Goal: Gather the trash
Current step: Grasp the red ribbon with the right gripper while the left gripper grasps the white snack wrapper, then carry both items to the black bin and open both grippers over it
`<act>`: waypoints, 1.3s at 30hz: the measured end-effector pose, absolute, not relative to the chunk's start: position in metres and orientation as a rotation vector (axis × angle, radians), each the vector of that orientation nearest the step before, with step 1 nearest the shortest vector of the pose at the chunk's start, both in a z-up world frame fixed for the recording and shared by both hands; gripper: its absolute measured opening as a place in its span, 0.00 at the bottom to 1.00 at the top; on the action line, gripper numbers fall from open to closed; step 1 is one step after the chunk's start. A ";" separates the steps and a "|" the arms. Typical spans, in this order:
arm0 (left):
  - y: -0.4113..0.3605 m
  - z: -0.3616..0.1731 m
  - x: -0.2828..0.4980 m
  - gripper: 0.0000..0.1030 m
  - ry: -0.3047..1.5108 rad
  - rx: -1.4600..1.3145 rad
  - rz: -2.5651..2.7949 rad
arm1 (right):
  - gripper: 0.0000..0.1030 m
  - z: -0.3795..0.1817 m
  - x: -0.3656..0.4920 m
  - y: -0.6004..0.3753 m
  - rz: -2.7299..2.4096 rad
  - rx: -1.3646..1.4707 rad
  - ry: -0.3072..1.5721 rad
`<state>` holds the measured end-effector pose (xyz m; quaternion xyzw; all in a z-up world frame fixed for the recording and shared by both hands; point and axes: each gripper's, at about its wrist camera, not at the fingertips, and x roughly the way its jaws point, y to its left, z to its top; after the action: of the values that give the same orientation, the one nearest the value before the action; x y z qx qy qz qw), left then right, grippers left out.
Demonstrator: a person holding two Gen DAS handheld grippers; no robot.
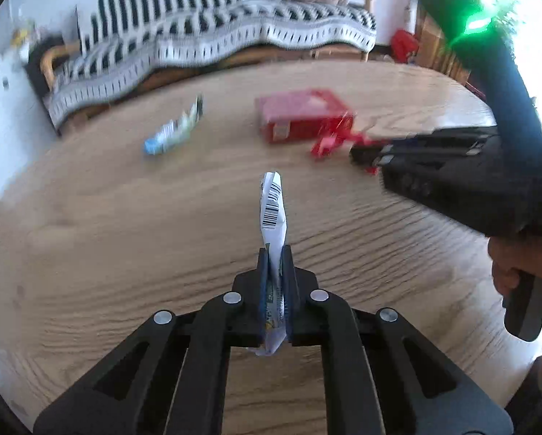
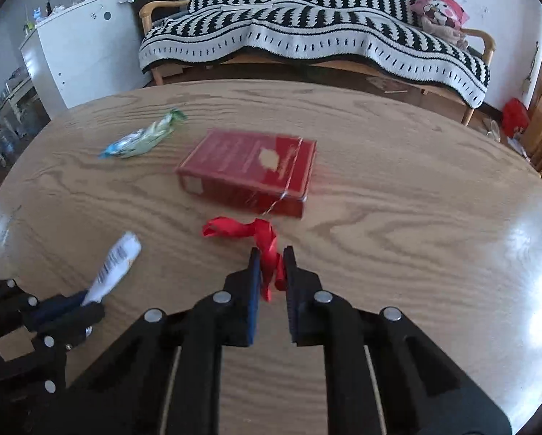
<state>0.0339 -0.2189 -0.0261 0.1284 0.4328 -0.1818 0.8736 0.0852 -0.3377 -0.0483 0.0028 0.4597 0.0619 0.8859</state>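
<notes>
My left gripper (image 1: 274, 253) is shut on a white wrapper with a barcode (image 1: 272, 210), held upright above the wooden table (image 1: 126, 235); the wrapper also shows in the right wrist view (image 2: 113, 268). My right gripper (image 2: 271, 253) is shut on a red ribbon (image 2: 260, 239), which trails toward a red box (image 2: 249, 168). The ribbon (image 1: 329, 141) and box (image 1: 303, 114) also show in the left wrist view. A blue-green wrapper (image 2: 140, 139) lies on the table left of the box, also in the left wrist view (image 1: 173, 130).
A bench with a black-and-white striped blanket (image 2: 307, 36) stands behind the table. A white cabinet (image 2: 78, 43) is at the back left. The right gripper body and the hand holding it (image 1: 488, 188) fill the right of the left wrist view.
</notes>
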 end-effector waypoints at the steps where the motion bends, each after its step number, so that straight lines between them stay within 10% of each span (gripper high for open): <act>1: -0.220 -0.021 0.031 0.06 0.886 0.270 -0.386 | 0.13 -0.046 0.082 -0.337 0.132 0.011 0.952; 39: -0.266 0.094 -0.114 0.06 0.875 0.053 -0.760 | 0.12 0.094 -0.218 -0.424 -0.024 0.218 0.638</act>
<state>-0.1142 -0.2661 0.0940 0.0249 0.4135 -0.3590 0.8364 -0.2177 -0.4239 0.0937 0.1071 0.3132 -0.0119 0.9435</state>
